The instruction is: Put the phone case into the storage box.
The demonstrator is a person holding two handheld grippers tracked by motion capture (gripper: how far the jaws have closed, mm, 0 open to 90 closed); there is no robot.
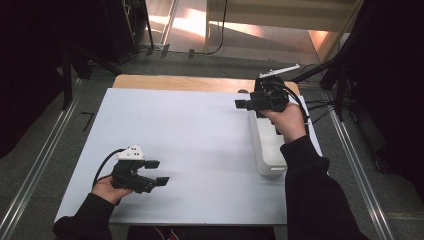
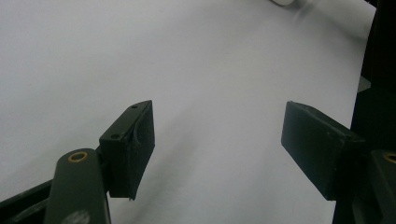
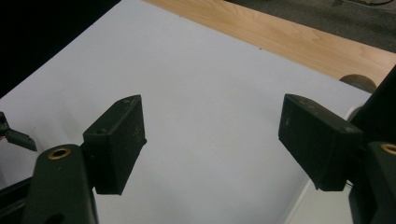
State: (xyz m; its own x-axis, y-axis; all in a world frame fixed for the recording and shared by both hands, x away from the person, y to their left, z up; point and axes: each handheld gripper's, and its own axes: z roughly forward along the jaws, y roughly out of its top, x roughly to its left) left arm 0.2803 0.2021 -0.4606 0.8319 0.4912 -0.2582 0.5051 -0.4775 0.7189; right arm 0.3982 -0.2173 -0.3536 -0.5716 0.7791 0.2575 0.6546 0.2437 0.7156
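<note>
My left gripper [image 1: 158, 172] hovers over the near left part of a white sheet [image 1: 190, 140], its tips pointing right. In the left gripper view its jaws [image 2: 217, 140] stand wide apart with nothing between them. My right gripper [image 1: 244, 103] is at the far right of the sheet and points left. In the right gripper view its jaws [image 3: 212, 140] are also apart over bare sheet. A long white box [image 1: 267, 147] lies along the sheet's right edge, partly under my right hand and sleeve.
The sheet lies on a wooden table [image 1: 185, 82], which shows as a strip along the far edge. A small brown round thing [image 3: 358, 83] sits by the box's far end. Dark stands and cables [image 1: 325, 107] crowd the floor to the right.
</note>
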